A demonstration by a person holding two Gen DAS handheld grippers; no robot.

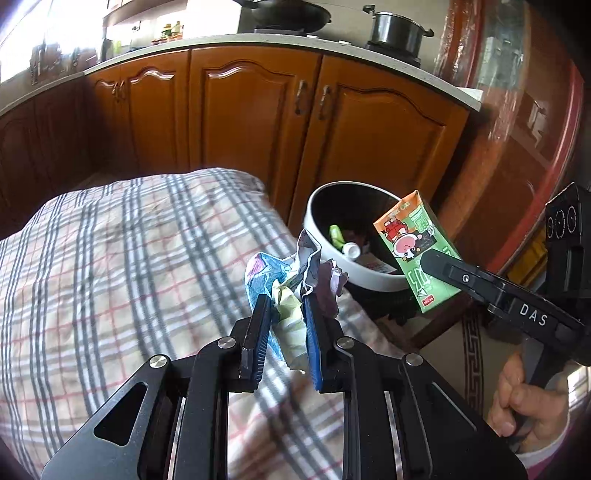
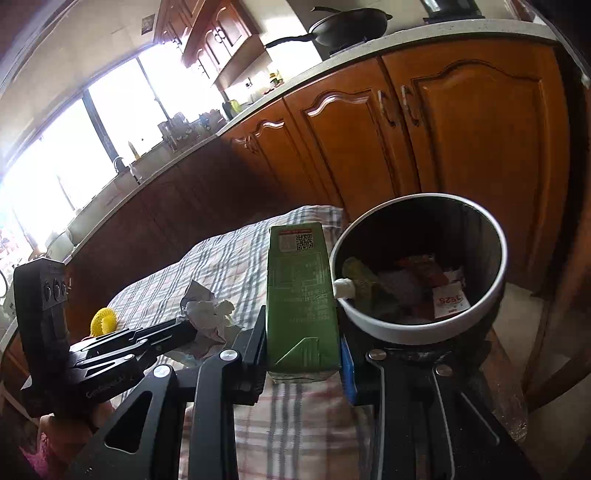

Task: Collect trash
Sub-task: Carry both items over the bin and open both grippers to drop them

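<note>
A green drink carton (image 2: 301, 295) is clamped upright in my right gripper (image 2: 303, 354), just beside the white-rimmed trash bin (image 2: 417, 332). My left gripper (image 1: 282, 317) is closed on a wad of crumpled wrappers (image 1: 291, 280) above the plaid tablecloth (image 1: 110, 258).

Plaid cloth (image 1: 110, 258) covering the table; wok (image 1: 286, 14) and pot (image 1: 397, 29) sitting on the counter (image 1: 207, 42) above wooden cabinets (image 1: 251, 118).
</note>
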